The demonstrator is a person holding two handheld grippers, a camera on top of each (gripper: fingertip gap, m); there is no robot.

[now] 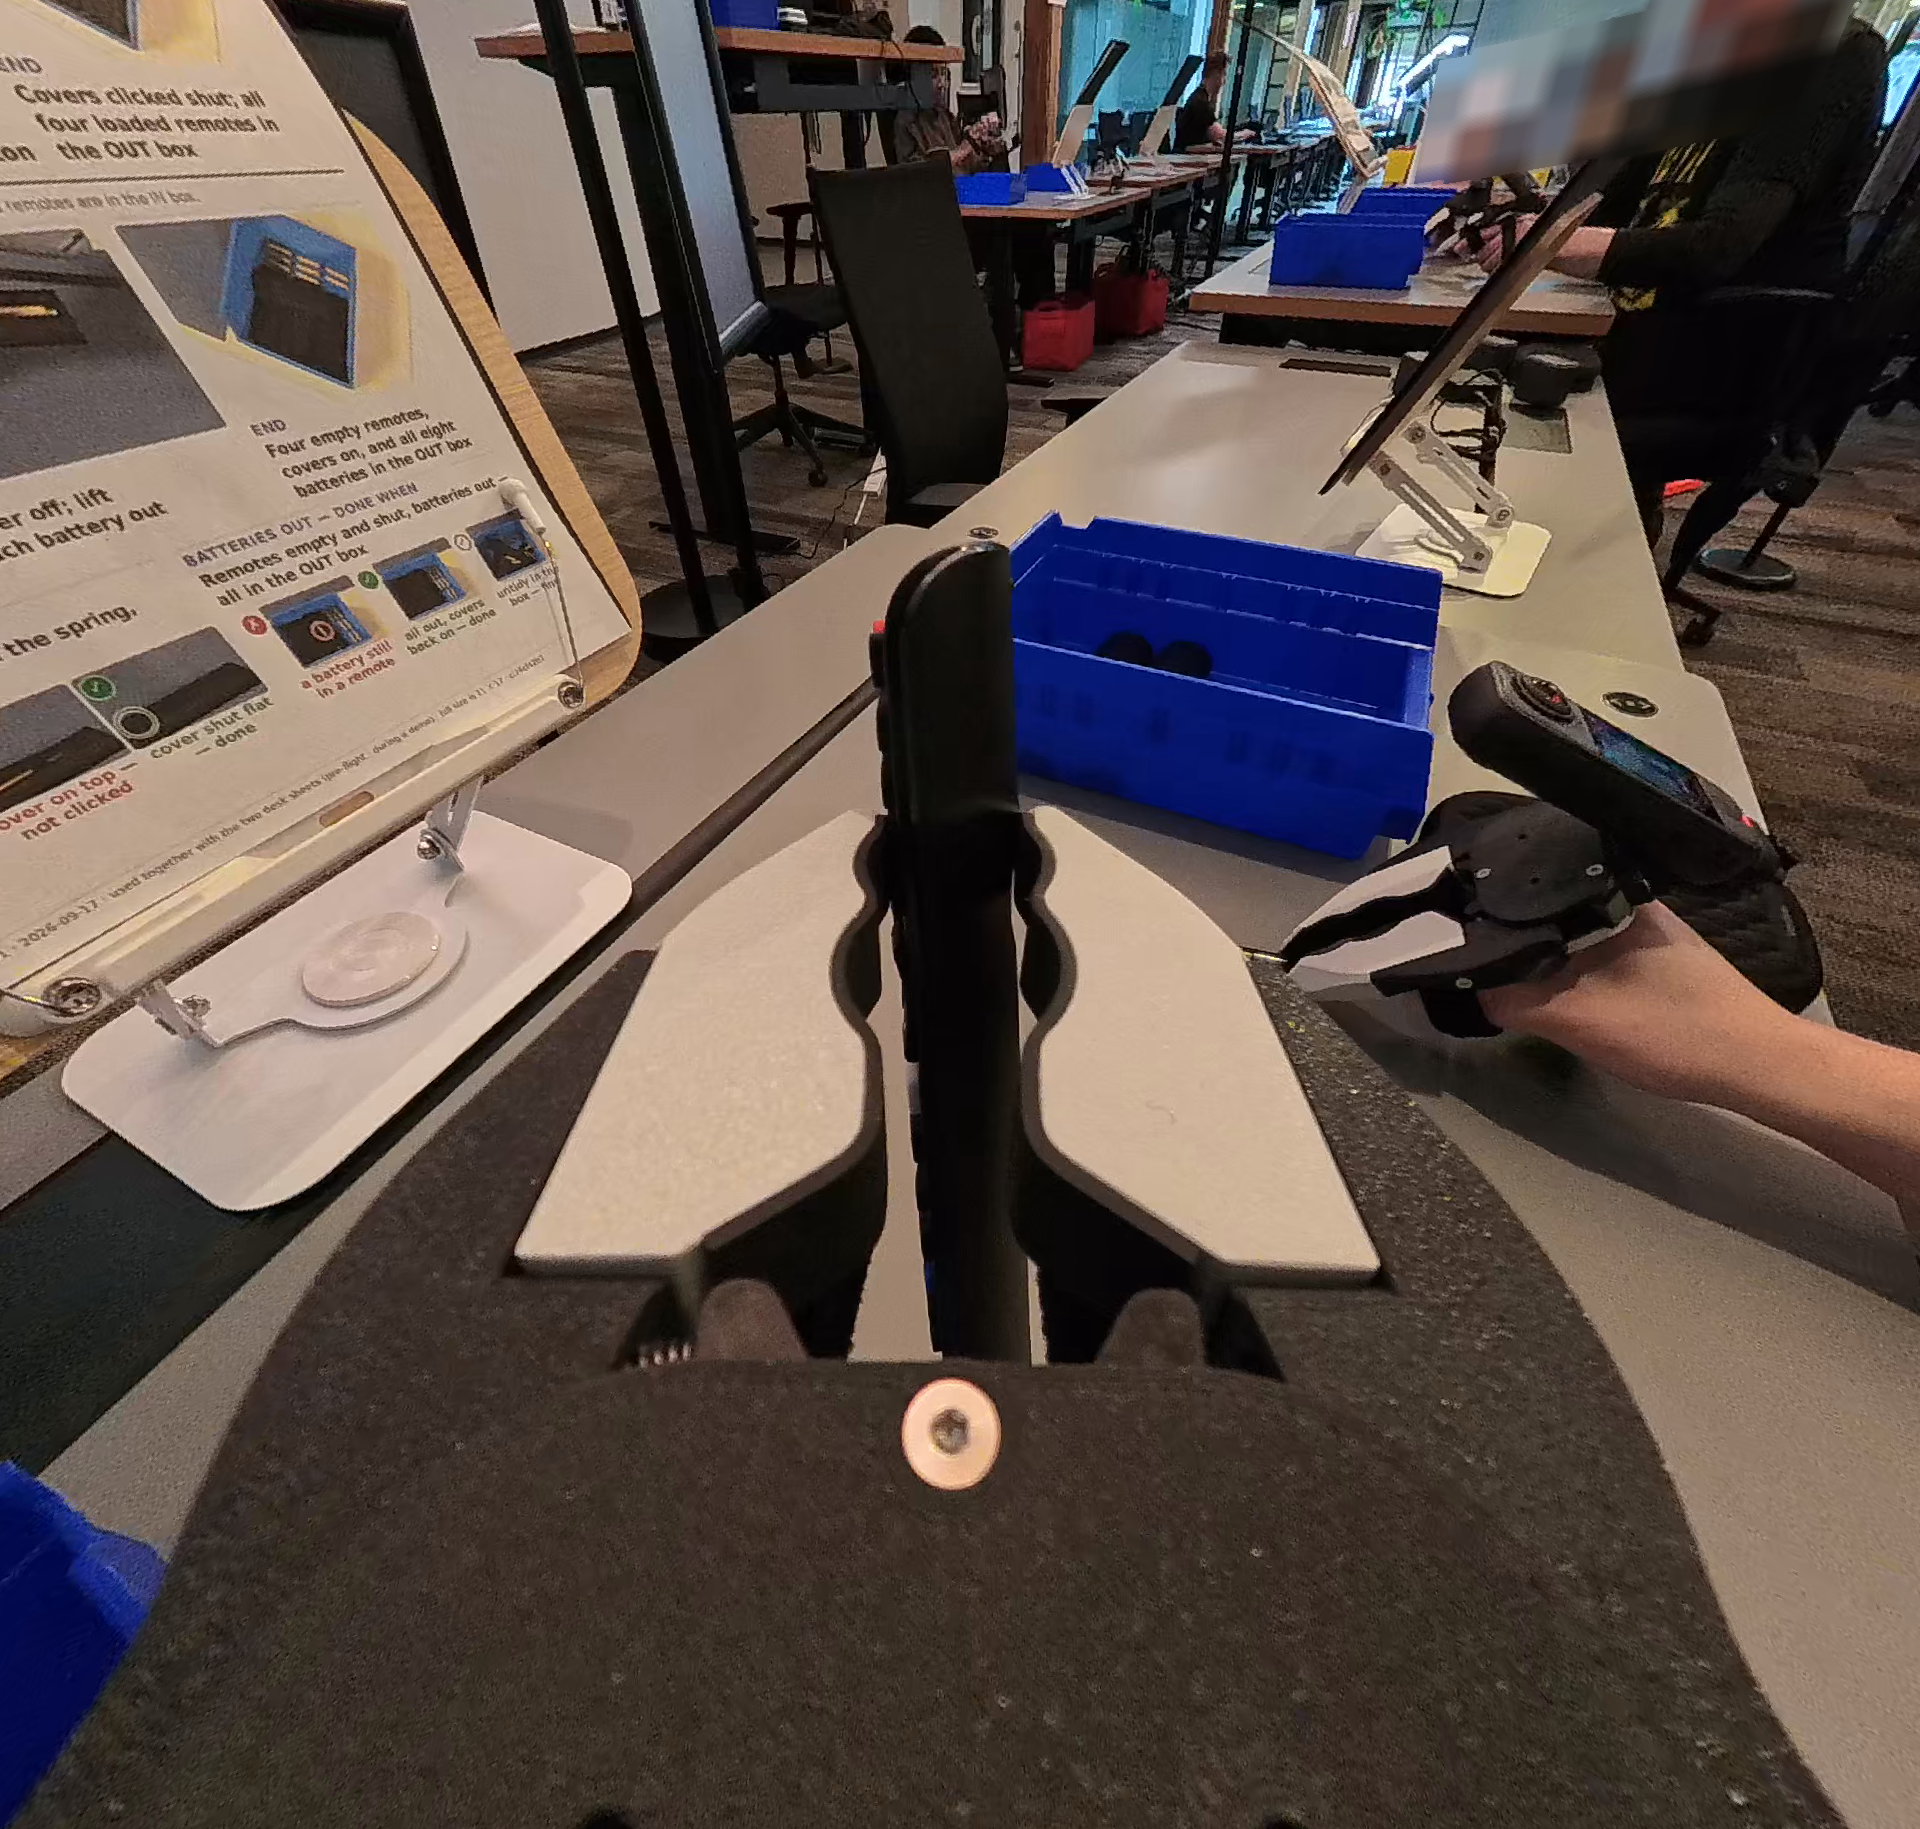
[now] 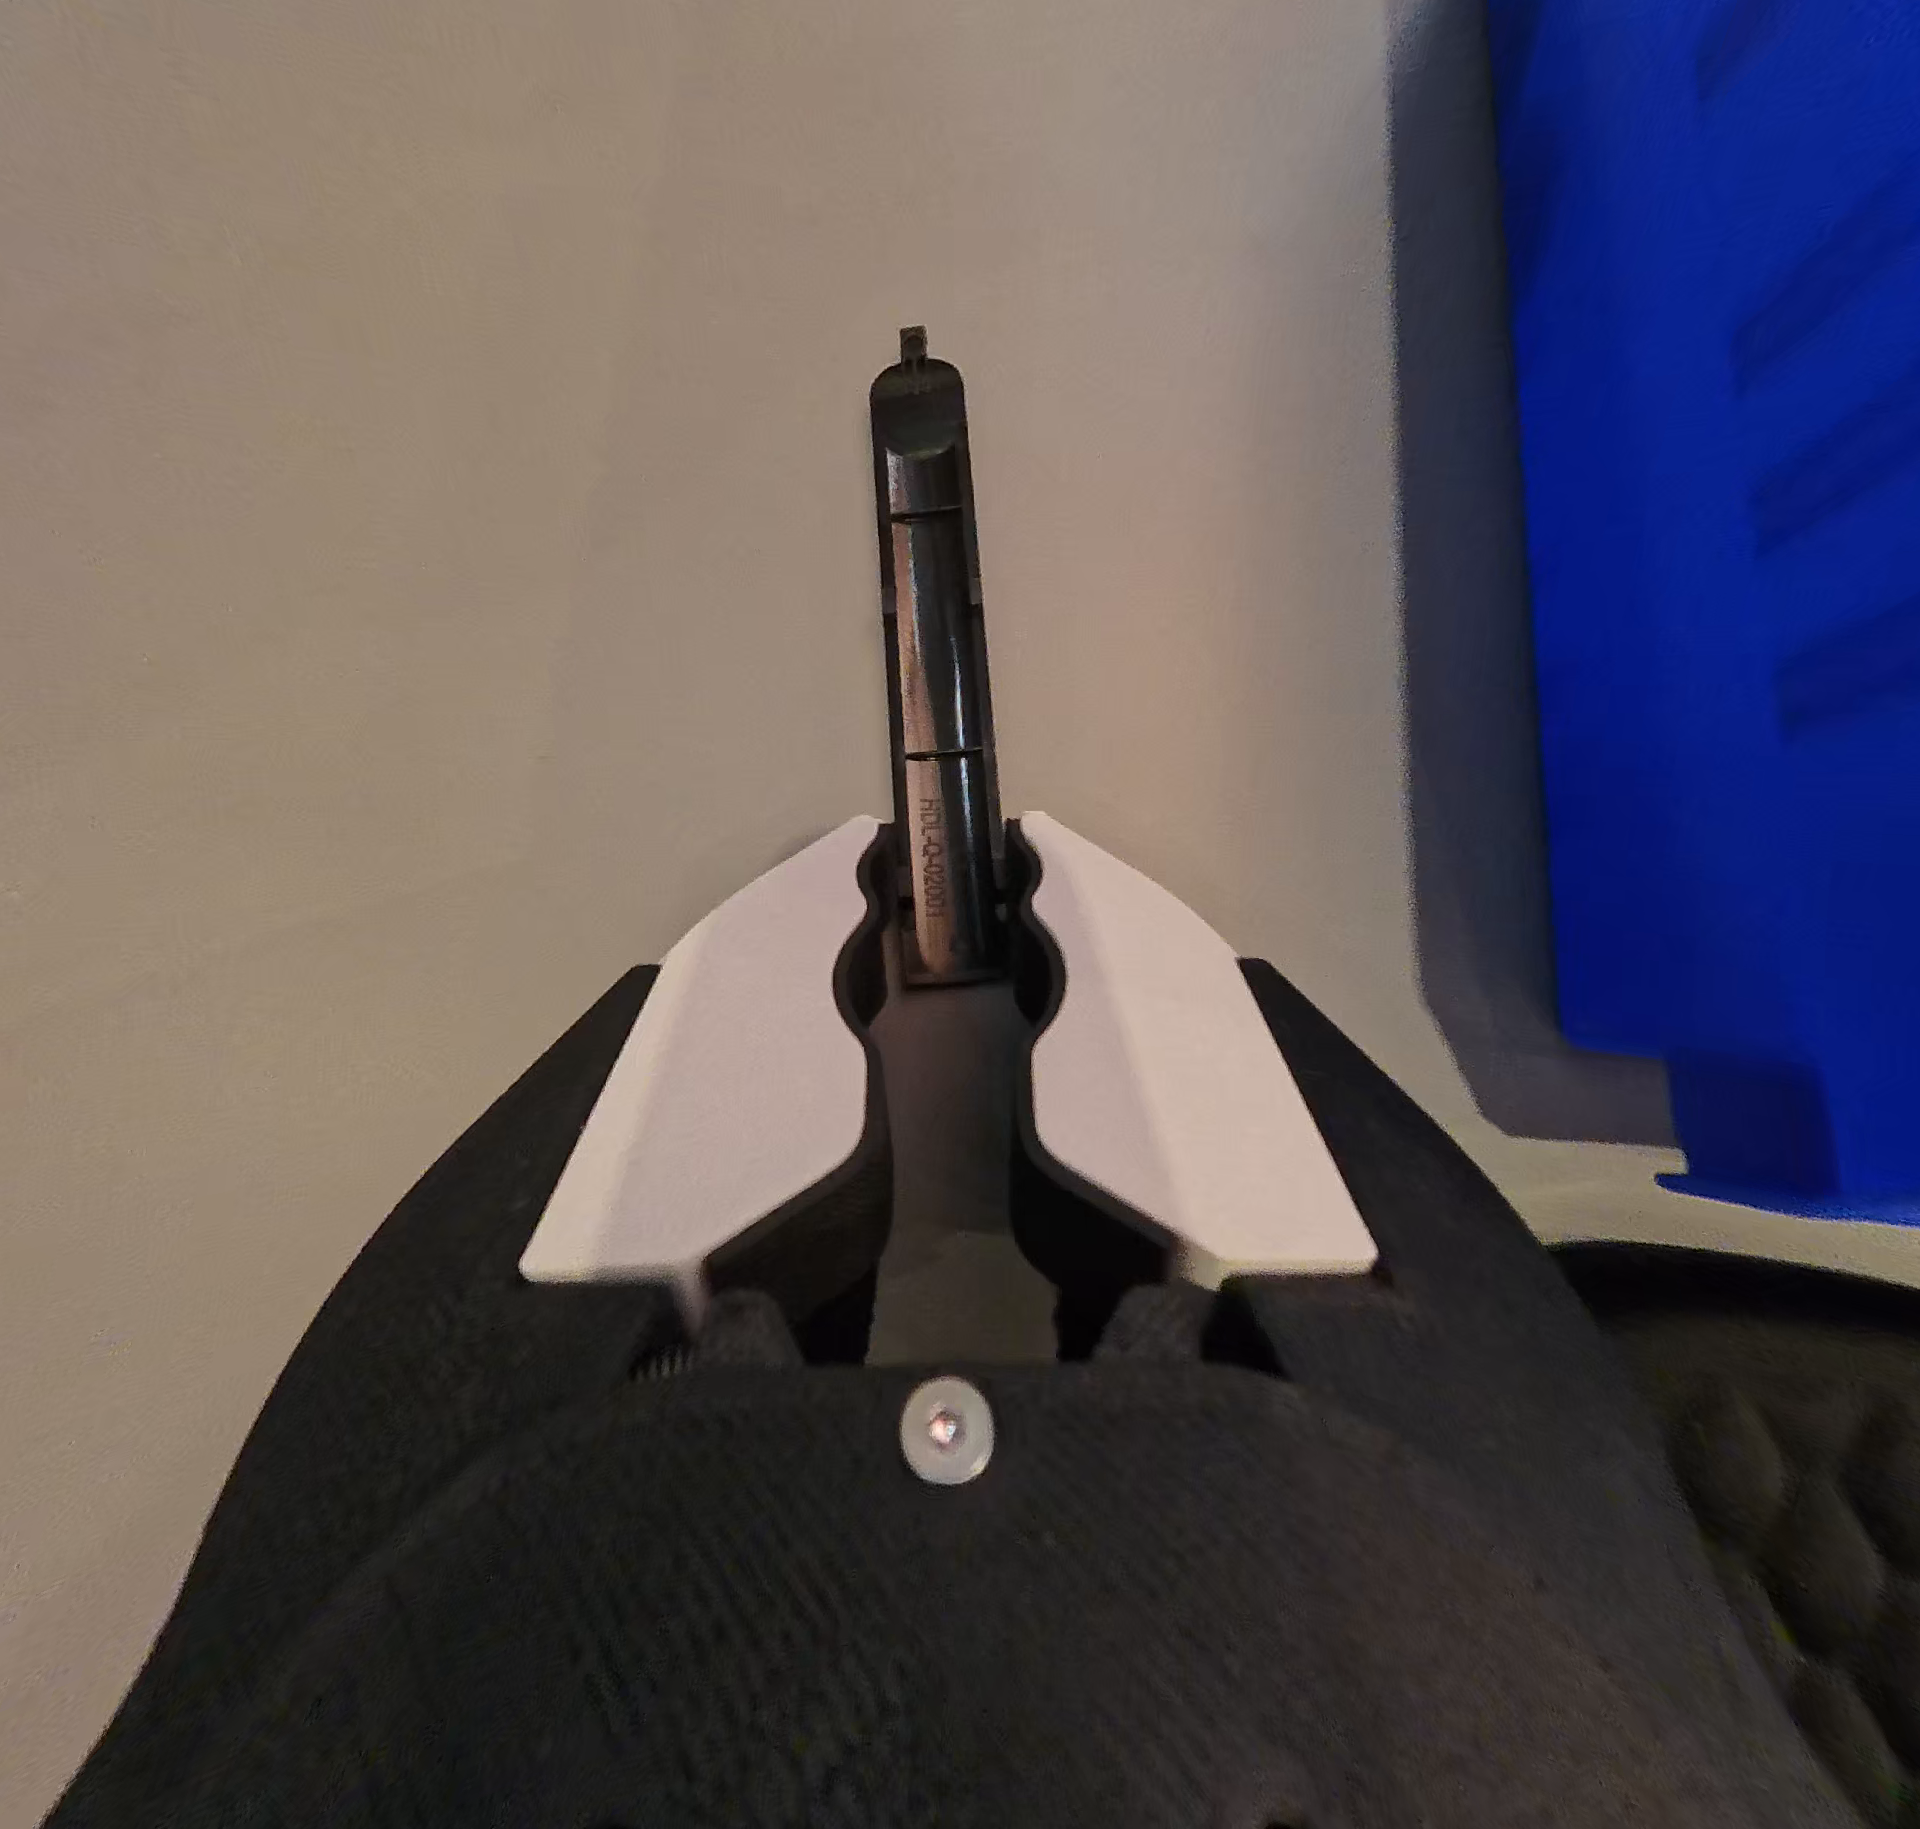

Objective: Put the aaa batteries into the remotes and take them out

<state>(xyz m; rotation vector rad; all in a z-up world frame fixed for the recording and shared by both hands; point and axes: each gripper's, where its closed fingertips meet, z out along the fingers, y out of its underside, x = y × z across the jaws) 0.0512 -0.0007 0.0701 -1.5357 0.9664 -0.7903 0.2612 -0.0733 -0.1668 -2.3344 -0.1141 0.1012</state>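
Grey bench (image 1: 1195, 408) runs away into an open office of desks, chairs and people at other stations. At its left edge a sheet (image 1: 208, 408) of instructions leans on a white stand (image 1: 343, 1010). A blue bin (image 1: 1226, 678) sits toward the far edge, with two small dark round things inside one of its compartments; too dim to tell what they are.

The left gripper (image 1: 951, 844) is clamped on a black remote (image 1: 948, 699), held on edge between the tips. The remote runs straight out along the fingers, its far end reaching up in front of the bin's left end, and its near end lies back between the fingers toward the gripper body. Its buttons show along the left side.

The right gripper (image 1: 1311, 948), in a person's hand (image 1: 1558, 1000), hovers low over the bench near the bin's right corner, tips pointing left. In its own view its jaws are pinched on a battery cover (image 2: 935, 636), a narrow black piece seen from its ribbed inner side, sticking straight out past the tips (image 2: 940, 844) over bare bench (image 2: 416, 429). The bin's wall (image 2: 1714, 532) fills the right of that view, just beside the gripper.
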